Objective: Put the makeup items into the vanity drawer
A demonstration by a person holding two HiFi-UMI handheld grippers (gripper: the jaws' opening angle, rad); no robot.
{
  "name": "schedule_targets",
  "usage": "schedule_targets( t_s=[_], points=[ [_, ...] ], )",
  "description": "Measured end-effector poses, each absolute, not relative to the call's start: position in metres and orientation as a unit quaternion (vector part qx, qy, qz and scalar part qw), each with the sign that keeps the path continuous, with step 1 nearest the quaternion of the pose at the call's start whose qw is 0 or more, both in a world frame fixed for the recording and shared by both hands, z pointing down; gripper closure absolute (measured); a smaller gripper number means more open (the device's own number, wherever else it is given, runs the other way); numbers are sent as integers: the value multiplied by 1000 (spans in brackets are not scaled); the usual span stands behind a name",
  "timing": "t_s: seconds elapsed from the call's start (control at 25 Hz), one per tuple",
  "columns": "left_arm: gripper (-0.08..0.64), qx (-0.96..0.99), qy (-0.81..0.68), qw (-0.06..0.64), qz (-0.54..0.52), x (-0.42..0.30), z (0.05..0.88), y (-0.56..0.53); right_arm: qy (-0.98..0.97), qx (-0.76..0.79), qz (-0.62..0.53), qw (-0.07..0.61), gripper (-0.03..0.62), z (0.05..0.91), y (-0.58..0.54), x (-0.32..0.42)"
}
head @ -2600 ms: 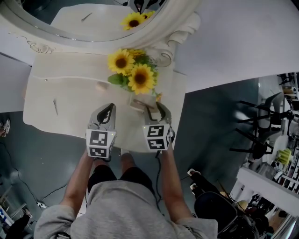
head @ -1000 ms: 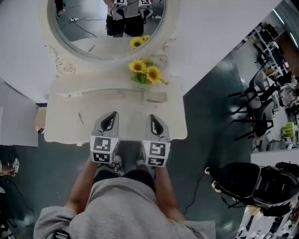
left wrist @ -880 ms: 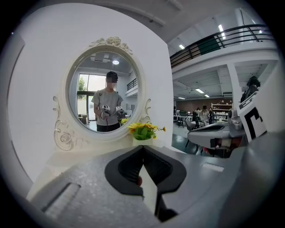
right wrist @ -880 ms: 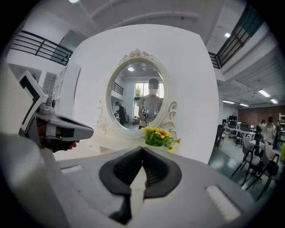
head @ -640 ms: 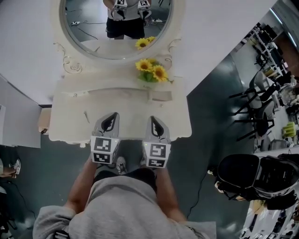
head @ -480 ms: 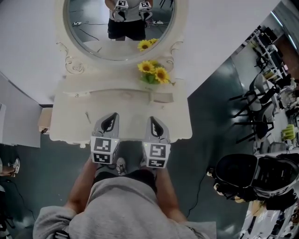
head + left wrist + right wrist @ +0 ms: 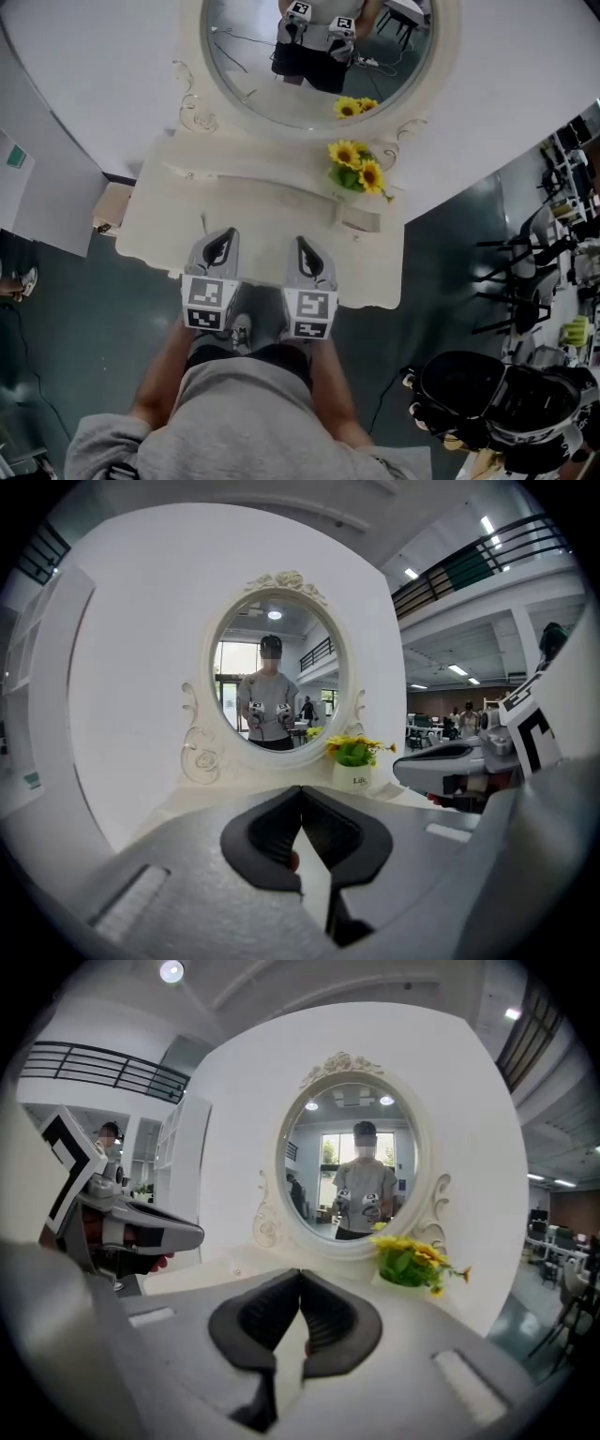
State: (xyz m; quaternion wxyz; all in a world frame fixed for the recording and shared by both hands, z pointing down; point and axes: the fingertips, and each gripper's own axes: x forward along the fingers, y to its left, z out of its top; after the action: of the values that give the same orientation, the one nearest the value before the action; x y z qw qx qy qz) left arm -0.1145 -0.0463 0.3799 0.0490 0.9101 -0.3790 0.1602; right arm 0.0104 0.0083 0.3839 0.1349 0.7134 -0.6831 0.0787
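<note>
The person is standing at the front edge of a white vanity (image 7: 272, 202), holding the two grippers side by side and a little apart over that edge, both pointing toward the mirror. The left gripper (image 7: 225, 234) is keeping its jaws pressed together at the tips, with nothing between them, as its own view shows (image 7: 300, 794). The right gripper (image 7: 302, 242) is likewise clenched on nothing, its dark pads meeting at the tips (image 7: 300, 1274). Each gripper is showing up at the edge of the other's view.

Just beyond the left gripper's tips, a thin stick-like makeup item (image 7: 203, 223) is lying flat on the vanity top (too small to tell exactly what it is). Farther back and to the right, a small beige box (image 7: 361, 221) is sitting on the top, just beside a white vase (image 7: 354, 778) of sunflowers (image 7: 359, 169).

Behind all of this, an oval mirror (image 7: 319, 56) in a carved white frame is standing against the wall, and it is reflecting the person in a grey shirt, both grippers raised in front of the body.
</note>
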Motion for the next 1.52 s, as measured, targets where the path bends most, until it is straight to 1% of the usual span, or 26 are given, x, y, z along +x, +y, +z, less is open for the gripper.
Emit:
schedule_targets(
  t_s=[0.44,0.92,1.12,1.52],
  points=[
    [549,850,-492,88,164,-210,402,-79,-771,611,81,163,586,406,-59,-76],
    [549,799,-551,147,192,-283,466,-101,-810,536,124,202,586,473,-111,-147],
    [549,787,-558,166,206,-300,498,-112,-812,523,144,218,586,508,-129,-163],
    [549,780,-555,195,214,-305,539,-131,-800,513,176,257,586,571,-155,-174]
  ],
)
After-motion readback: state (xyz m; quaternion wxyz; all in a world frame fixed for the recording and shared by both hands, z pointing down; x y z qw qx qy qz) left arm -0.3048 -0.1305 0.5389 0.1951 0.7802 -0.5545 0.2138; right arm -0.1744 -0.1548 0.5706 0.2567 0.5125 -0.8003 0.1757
